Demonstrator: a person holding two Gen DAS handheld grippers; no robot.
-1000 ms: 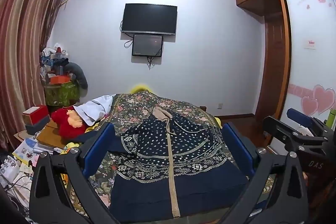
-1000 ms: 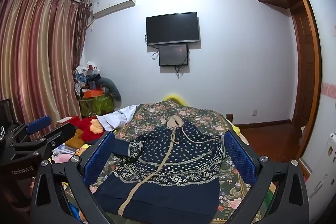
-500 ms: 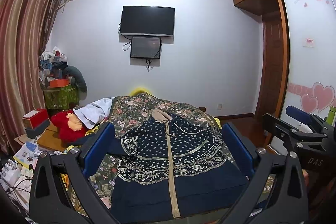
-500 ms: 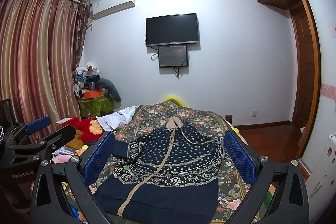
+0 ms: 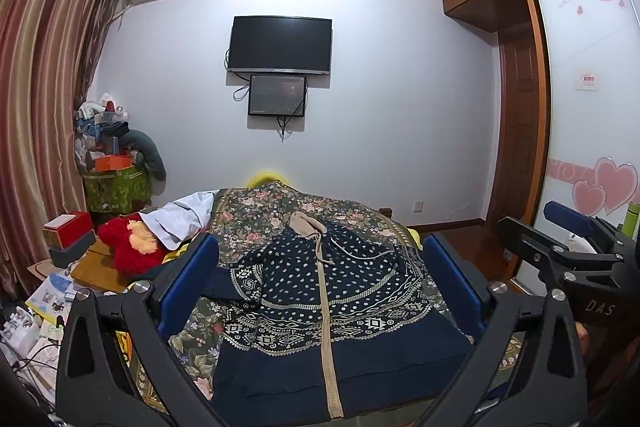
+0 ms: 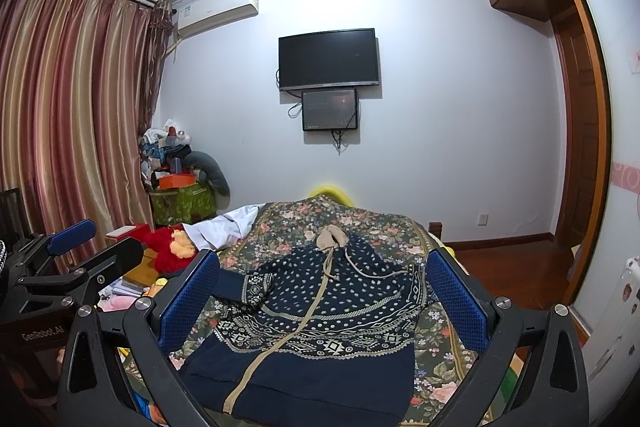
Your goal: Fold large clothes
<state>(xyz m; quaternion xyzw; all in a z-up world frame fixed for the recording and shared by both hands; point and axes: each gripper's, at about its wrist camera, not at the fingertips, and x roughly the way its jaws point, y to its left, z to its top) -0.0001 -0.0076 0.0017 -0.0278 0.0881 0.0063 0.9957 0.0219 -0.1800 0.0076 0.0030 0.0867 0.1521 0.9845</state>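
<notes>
Grippers are both hanging wide apart above the near end of the bed, and we are holding nothing in either: the left gripper (image 5: 320, 287) and the right gripper (image 6: 322, 293) are each framing the jacket (image 5: 320, 303) between their blue pads (image 5: 188, 283). Compared with a second ago, we are tilting both views slightly downward, so the television (image 5: 280, 45) and the small screen (image 5: 277, 95) beneath it are sitting a little lower on the wall; otherwise the scene is matching the earlier pictures. Our navy patterned jacket is lying flat and zipped on the floral bedspread (image 5: 256, 211), its beige hood (image 5: 306, 223) pointing toward the far wall and its hem nearest us, one sleeve reaching out to the left. In the right wrist view the left gripper (image 6: 70, 263) is showing at the left edge, beside the red plush toy (image 6: 170, 251). Striped curtains (image 6: 68, 123) are hanging at the left.
</notes>
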